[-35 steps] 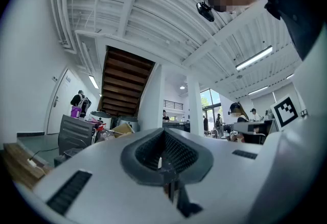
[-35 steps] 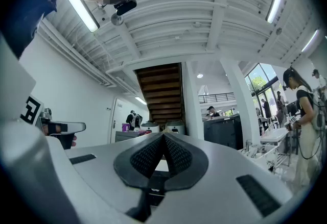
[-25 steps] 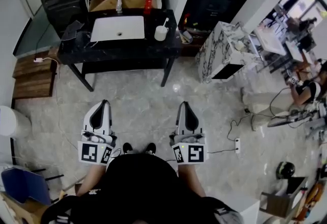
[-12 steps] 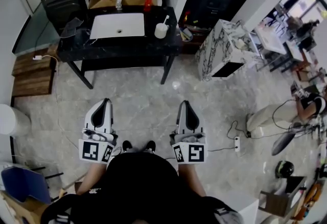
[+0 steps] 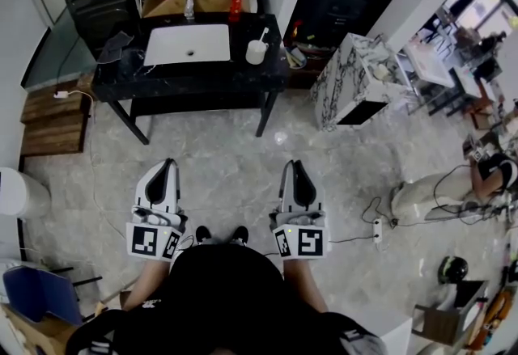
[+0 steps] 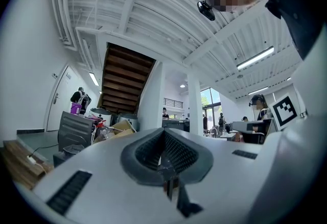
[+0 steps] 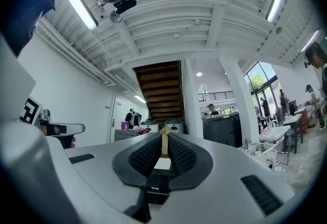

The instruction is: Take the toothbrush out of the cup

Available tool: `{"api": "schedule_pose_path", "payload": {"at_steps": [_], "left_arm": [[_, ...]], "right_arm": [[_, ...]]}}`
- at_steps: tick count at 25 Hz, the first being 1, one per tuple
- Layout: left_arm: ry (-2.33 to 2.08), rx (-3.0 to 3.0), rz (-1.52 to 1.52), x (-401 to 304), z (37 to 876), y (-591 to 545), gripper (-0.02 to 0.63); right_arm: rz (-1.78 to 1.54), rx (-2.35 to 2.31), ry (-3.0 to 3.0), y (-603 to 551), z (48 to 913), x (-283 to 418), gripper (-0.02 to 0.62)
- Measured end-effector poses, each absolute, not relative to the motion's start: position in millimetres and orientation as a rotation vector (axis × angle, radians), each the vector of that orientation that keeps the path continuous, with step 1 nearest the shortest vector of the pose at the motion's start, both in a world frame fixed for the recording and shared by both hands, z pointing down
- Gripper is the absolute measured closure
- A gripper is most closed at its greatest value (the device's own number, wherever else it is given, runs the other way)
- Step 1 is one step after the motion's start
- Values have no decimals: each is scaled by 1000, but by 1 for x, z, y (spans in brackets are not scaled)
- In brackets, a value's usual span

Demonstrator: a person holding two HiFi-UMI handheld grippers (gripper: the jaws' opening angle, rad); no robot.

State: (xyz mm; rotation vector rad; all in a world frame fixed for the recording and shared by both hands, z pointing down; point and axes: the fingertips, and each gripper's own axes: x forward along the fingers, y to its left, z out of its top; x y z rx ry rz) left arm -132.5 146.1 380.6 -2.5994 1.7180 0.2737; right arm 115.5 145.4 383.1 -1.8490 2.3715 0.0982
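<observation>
left gripper (image 5: pixel 167 164): clenched, empty | right gripper (image 5: pixel 293 166): clenched, empty | toothbrush (image 5: pixel 261 35): in cup (image 5: pixel 256 52) on far tabletop (image 5: pixel 194 75), well apart from both

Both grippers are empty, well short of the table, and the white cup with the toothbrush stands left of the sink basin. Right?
No: the head view shows the white cup with the toothbrush right of the sink basin. The rest holds: the left gripper and right gripper are empty, well short of the table.
</observation>
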Motion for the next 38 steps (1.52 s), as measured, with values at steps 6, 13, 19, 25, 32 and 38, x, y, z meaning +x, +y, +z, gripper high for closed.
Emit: {"api": "schedule_pose_path", "payload": {"at_steps": [6, 13, 19, 25, 32, 38], "left_arm": [[1713, -2605, 279, -130, 380, 146, 603], [1694, -2612, 261, -129, 382, 145, 603], [1694, -2609, 251, -129, 383, 145, 603], [1695, -2613, 250, -133, 385, 143, 603], [1692, -2618, 250, -138, 384, 139, 603], [1670, -2648, 250, -146, 384, 138, 603]], "right_arm": [[85, -1869, 2363, 144, 383, 119, 500], [72, -1862, 2371, 140, 383, 117, 397], [43, -1857, 2393, 138, 387, 115, 305], [42, -1845, 2411, 135, 388, 108, 215], [62, -1834, 2423, 137, 385, 101, 175], [66, -1872, 2416, 142, 383, 93, 176]]}}
